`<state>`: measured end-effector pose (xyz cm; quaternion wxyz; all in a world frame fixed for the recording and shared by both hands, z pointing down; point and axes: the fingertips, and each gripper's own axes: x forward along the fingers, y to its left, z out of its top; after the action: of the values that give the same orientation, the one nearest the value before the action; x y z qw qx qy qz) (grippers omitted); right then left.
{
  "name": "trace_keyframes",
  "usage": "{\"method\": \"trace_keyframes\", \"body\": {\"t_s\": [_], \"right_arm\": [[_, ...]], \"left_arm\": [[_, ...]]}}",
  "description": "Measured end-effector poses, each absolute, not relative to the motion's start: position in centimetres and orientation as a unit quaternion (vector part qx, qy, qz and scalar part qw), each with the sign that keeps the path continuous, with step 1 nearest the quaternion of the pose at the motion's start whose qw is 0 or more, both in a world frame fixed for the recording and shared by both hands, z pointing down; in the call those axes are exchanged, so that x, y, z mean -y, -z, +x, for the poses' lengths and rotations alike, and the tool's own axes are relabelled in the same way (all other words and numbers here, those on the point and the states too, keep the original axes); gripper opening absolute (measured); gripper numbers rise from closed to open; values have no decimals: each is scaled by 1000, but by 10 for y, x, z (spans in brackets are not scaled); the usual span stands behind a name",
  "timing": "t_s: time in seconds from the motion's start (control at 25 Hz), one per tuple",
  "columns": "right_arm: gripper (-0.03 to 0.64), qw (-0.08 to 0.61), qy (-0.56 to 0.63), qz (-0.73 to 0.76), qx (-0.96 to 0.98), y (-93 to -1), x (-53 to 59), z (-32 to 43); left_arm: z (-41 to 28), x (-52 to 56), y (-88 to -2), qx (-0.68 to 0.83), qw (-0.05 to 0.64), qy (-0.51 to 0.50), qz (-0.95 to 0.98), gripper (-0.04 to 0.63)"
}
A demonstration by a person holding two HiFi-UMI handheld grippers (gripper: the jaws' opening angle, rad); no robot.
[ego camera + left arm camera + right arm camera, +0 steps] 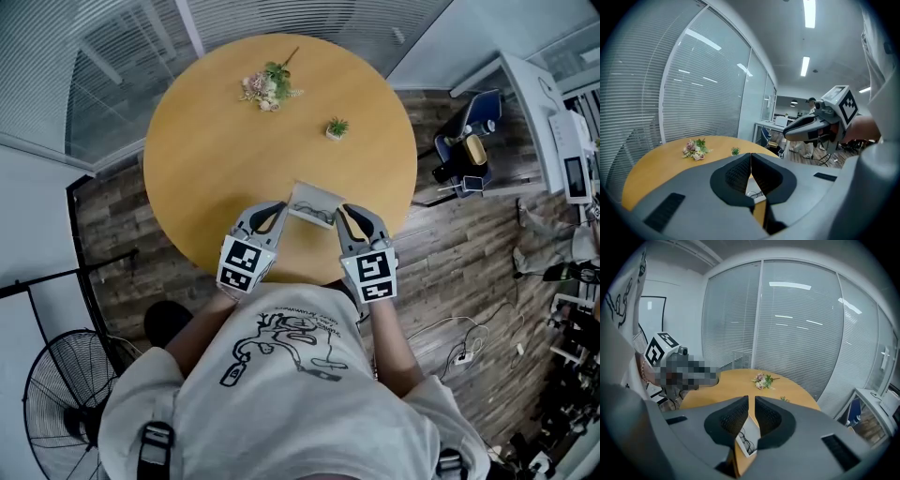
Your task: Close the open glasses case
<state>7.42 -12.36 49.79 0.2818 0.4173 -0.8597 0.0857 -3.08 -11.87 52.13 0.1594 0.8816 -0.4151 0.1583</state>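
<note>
**Now: open case lies between two hand-held grippers**

Near the worktop's (216, 141) near edge, a pale rectangular case (316, 199) is seen lying open, its lid raised on the far side. Thin dark-framed glasses (746, 440) are seen resting on its white lining. The case is flanked by the left hand-held gripper (279, 208) and the right hand-held gripper (350, 213), both angled downward, their tips just beside its two short ends. Whether either tip touches the case cannot be told. The left jaws are brought together with nothing between them. The right jaws are parted by a narrow gap, and nothing is gripped. Farther back on the worktop, a flower sprig (269, 86) and a small plant (337, 127) are set well apart from the case.
</note>
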Motion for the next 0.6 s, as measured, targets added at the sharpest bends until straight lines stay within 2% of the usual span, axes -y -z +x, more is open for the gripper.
{"method": "trace_keyframes", "body": {"t_s": [0.6], "right_arm": [[55,320,-80,405,853,-539,126,86]], "left_arm": [[-24,113,-579,395,173,-208,878,23]]}}
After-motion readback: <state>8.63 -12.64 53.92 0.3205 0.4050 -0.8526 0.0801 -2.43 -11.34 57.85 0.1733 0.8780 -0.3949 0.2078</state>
